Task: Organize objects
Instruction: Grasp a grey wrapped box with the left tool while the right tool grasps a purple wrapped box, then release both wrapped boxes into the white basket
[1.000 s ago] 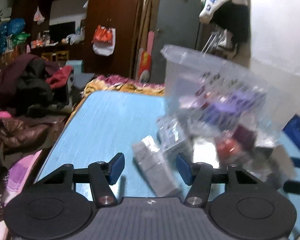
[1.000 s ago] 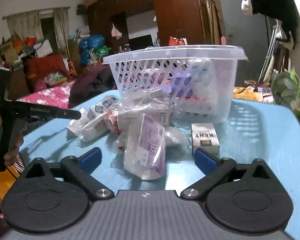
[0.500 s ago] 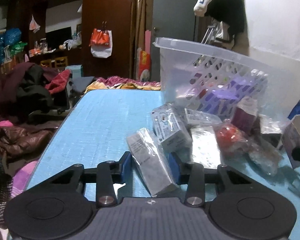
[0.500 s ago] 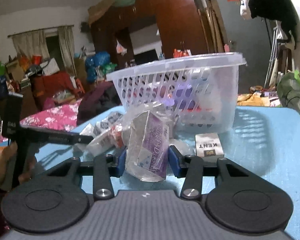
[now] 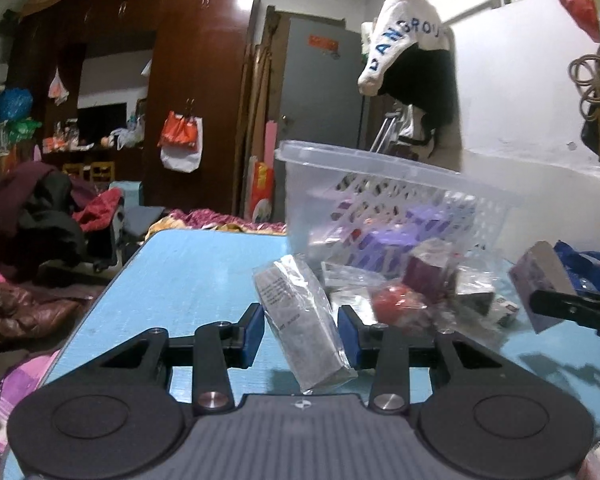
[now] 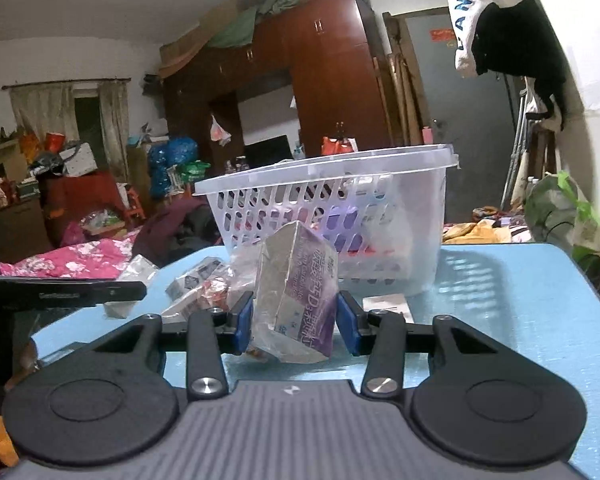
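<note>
A grey box wrapped in clear plastic (image 5: 304,316) sits tilted between the blue pads of my left gripper (image 5: 302,330), which is shut on it above the blue table (image 5: 188,280). My right gripper (image 6: 296,322) is shut on a purple and white box in clear wrap (image 6: 298,300), lifted off the table (image 6: 508,300). That purple box (image 5: 540,280) also shows at the right of the left wrist view. The clear plastic basket (image 6: 340,220) (image 5: 380,208) stands just behind, holding purple boxes. More wrapped packets (image 5: 412,292) lie in front of it.
A flat pack (image 6: 386,306) lies on the table by the basket. The left gripper's black arm (image 6: 64,290) crosses the left of the right wrist view. Clothes are piled on a bed (image 5: 32,240) beyond the table's left edge. A dark wardrobe (image 6: 320,92) fills the back.
Both grippers closed from open onto their boxes, the left on the grey one, the right on the purple one. Both boxes have since been raised and tilted off the table.
</note>
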Demonstrator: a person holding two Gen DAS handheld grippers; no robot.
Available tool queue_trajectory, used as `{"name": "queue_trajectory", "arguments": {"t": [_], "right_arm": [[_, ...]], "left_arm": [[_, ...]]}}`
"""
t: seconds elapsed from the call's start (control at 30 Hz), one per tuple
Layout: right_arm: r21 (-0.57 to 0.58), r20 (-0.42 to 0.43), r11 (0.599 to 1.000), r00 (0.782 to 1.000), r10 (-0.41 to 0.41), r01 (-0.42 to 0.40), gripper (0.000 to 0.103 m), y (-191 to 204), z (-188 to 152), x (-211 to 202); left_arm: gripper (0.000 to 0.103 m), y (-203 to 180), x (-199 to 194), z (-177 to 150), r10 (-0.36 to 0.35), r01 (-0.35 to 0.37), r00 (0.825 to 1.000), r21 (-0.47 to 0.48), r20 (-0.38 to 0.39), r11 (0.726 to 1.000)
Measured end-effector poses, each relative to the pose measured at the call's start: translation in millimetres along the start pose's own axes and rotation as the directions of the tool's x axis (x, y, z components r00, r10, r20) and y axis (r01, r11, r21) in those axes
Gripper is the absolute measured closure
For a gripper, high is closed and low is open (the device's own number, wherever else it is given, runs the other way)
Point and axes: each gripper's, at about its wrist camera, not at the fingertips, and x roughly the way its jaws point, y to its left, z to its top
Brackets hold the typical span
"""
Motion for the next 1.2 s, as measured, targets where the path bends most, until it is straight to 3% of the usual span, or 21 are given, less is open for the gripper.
{"name": "queue_trajectory", "arguments": {"t": [0.43, 0.6, 0.7, 0.8, 0.9, 0.97, 1.1, 1.17, 1.2], "right_arm": [[0.001, 0.002, 1.000, 1.000, -0.016, 0.016, 0.057, -1, -1, 0], [-0.009, 0.024, 1.000, 1.000, -0.017, 0.018, 0.057, 1, 1, -5], [-0.054, 0.084, 0.998, 0.996, -0.018, 0.022, 0.057, 6, 26, -16], [-0.151, 0.119, 0.986, 0.992, -0.052, 0.070, 0.057, 12, 76, -8], [-0.230, 0.088, 0.965, 0.990, -0.112, 0.130, 0.057, 10, 134, 28], [-0.246, 0.009, 0.955, 0.985, -0.171, 0.168, 0.056, 1, 162, 65], [-0.264, -0.087, 0.950, 0.977, -0.195, 0.166, 0.054, -10, 171, 111], [-0.300, -0.117, 0.939, 0.970, -0.212, 0.169, 0.025, -8, 164, 122], [-0.318, -0.114, 0.931, 0.967, -0.227, 0.181, 0.018, -6, 160, 122]], "left_arm": [[0.058, -12, -2, -9, -0.038, 0.037, 0.999, 0.015, 0.009, 0.999], [0.058, -12, -13, -7, -0.069, 0.071, 0.993, -0.009, 0.090, 0.997], [0.058, -13, -17, 19, -0.098, 0.102, 0.984, -0.022, 0.148, 0.995], [0.058, -22, -7, 77, -0.126, 0.125, 0.975, 0.016, 0.183, 0.992], [0.058, -36, 31, 145, -0.157, 0.155, 0.977, 0.027, 0.141, 0.988], [0.058, -47, 68, 174, -0.129, 0.127, 0.990, 0.033, 0.055, 0.991], [0.054, -48, 128, 180, -0.155, 0.151, 0.983, -0.049, -0.093, 0.987], [0.041, -44, 140, 171, -0.152, 0.142, 0.981, -0.083, -0.119, 0.986], [0.036, -40, 139, 167, -0.165, 0.153, 0.979, -0.103, -0.116, 0.983]]}}
